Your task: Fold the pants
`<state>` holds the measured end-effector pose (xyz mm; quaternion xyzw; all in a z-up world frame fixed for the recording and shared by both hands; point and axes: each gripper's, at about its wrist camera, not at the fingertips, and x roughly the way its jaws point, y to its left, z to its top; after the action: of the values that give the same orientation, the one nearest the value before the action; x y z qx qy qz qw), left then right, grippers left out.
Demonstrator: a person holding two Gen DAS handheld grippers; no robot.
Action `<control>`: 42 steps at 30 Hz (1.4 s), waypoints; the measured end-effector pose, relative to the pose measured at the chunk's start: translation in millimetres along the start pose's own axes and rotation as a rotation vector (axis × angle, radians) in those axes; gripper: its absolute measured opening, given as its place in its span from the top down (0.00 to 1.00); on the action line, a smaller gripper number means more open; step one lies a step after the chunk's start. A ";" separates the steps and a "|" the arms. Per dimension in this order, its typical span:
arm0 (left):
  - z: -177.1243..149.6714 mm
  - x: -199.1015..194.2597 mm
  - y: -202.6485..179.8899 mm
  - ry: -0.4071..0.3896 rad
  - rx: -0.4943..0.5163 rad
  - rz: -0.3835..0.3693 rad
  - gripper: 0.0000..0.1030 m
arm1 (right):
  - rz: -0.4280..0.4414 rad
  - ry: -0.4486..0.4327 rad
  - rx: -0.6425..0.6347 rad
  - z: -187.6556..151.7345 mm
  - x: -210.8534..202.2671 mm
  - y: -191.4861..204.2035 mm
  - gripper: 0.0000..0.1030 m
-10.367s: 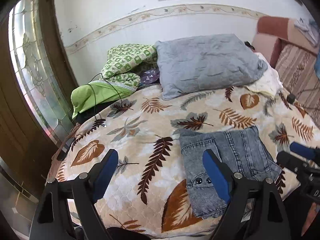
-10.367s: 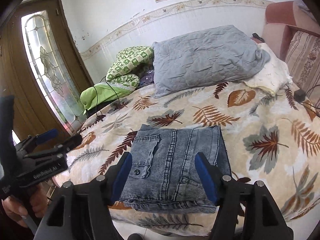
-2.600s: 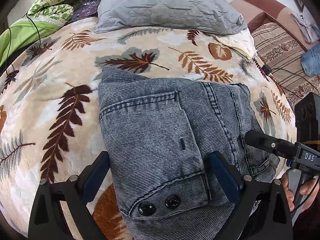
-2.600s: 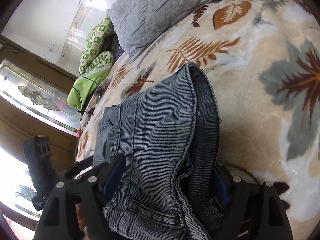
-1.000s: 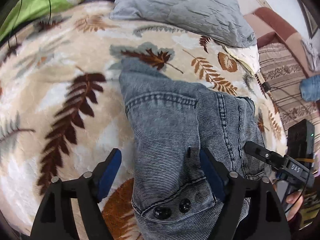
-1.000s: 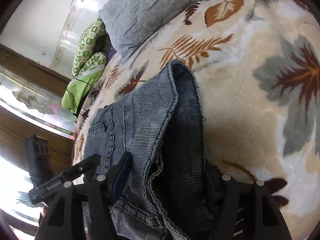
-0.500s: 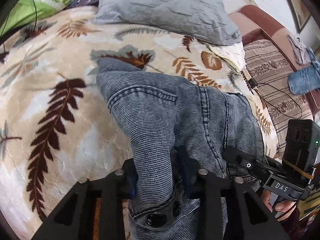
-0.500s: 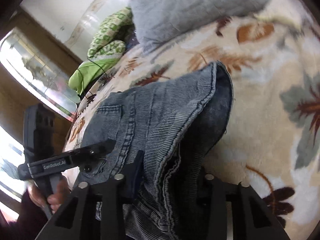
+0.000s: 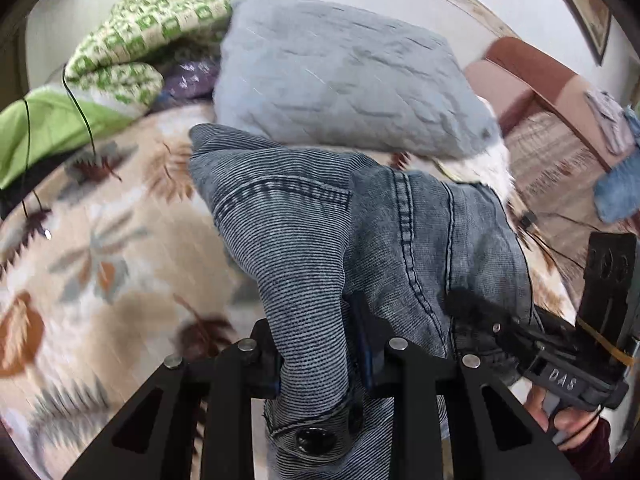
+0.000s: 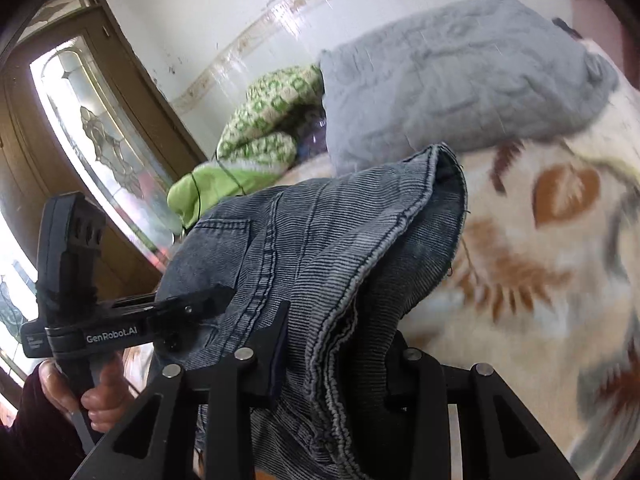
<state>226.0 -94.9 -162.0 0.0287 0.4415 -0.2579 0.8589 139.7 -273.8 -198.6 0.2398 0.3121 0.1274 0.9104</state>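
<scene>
The folded grey denim pants (image 9: 340,240) hang lifted above the leaf-patterned bed cover (image 9: 100,240). My left gripper (image 9: 320,356) is shut on the near left edge of the bundle, by its two black buttons. My right gripper (image 10: 336,356) is shut on the near right edge, where several layers bunch between the fingers. The pants (image 10: 320,240) fill the middle of the right wrist view. Each gripper shows in the other's view, the right one (image 9: 500,328) at the right and the left one (image 10: 192,308) at the left.
A grey pillow (image 9: 340,76) lies at the head of the bed, with a green checked blanket (image 9: 140,40) to its left. A black cable (image 9: 80,112) trails over the blanket. A striped sofa (image 9: 560,140) stands at the right. A wooden glass door (image 10: 92,128) is at the left.
Both grippers closed on the near edge of the folded pants and lifted the bundle off the bed. Both views tilted up toward the pillow and wall.
</scene>
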 end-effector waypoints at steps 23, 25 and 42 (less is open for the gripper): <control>-38.2 -60.4 -15.2 -0.175 0.065 0.429 0.18 | -0.182 -0.041 -0.020 -13.3 -15.3 8.1 0.36; -40.1 -81.1 -23.3 -0.209 0.067 0.439 0.18 | -0.162 -0.080 -0.031 -19.9 -43.1 23.4 0.36; -74.6 -233.8 -61.4 -0.486 0.040 0.485 0.01 | -0.259 -0.308 -0.237 -44.1 -181.7 148.2 0.29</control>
<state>30.2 -29.8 -15.7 0.0876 0.1989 -0.0541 0.9746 -40.6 -201.0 -60.5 0.1057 0.1804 0.0072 0.9779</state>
